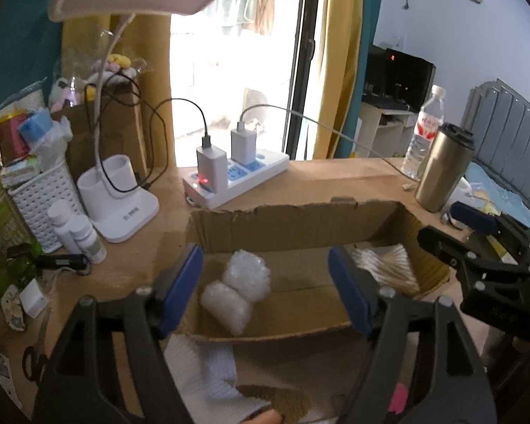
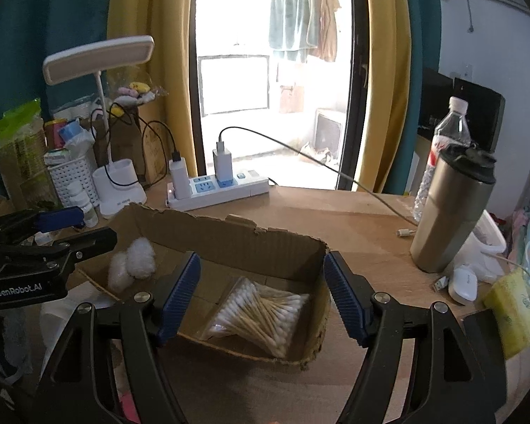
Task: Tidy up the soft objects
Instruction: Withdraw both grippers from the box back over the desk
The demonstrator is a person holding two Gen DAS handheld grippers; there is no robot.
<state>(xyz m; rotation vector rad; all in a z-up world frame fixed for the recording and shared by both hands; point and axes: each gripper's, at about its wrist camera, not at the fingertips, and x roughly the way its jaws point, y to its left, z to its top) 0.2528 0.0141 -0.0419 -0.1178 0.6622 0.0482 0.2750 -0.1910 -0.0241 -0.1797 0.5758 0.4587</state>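
Note:
A torn cardboard box (image 1: 293, 226) (image 2: 229, 240) lies open on the wooden desk. Two white fluffy wads (image 1: 240, 289) (image 2: 134, 265) rest in its left end. A clear bag of cotton swabs (image 1: 388, 265) (image 2: 261, 314) lies in its right end. My left gripper (image 1: 263, 251) hangs open over the near rim, above the wads, with nothing between its blue pads. It also shows at the box's left corner as the left gripper (image 2: 88, 229). My right gripper (image 2: 260, 256) stands open over the swab bag, touching nothing, and appears as the right gripper (image 1: 441, 226) beside the box's right end.
Behind the box sit a power strip (image 1: 236, 176) with chargers and cables, a desk lamp base (image 1: 120, 205) and a white basket (image 1: 42, 205). A steel tumbler (image 2: 452, 212), a water bottle (image 2: 448, 134) and a white mouse (image 2: 463, 284) stand at the right. Scissors (image 1: 35, 353) and white sheet (image 1: 201, 371) lie near the front.

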